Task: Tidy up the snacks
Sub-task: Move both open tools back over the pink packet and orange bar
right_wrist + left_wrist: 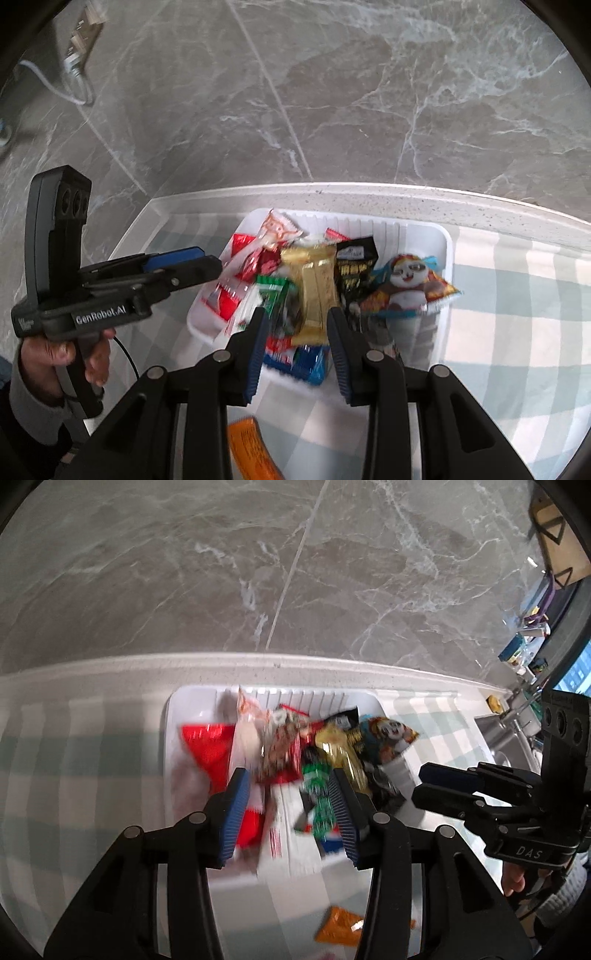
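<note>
A white tray [192, 698] on the checked cloth holds several snack packets: a red one [208, 746], a green one [317, 782], a gold one [314, 291], a black one [356, 266] and a panda-print one [406, 288]. My left gripper [287, 773] hovers over the tray's left half, open, with nothing pinched between its blue pads. Over the near middle of the tray my right gripper [297, 312] is also open and empty. An orange packet [251, 450] lies on the cloth in front of the tray. Each gripper shows side-on in the other's view.
The green-and-white checked cloth [517, 332] covers a counter that ends at a pale ledge [295, 664] below a grey marble wall. A steel sink [495, 738] lies to the right. A wall socket with a cable [79, 55] is at the upper left.
</note>
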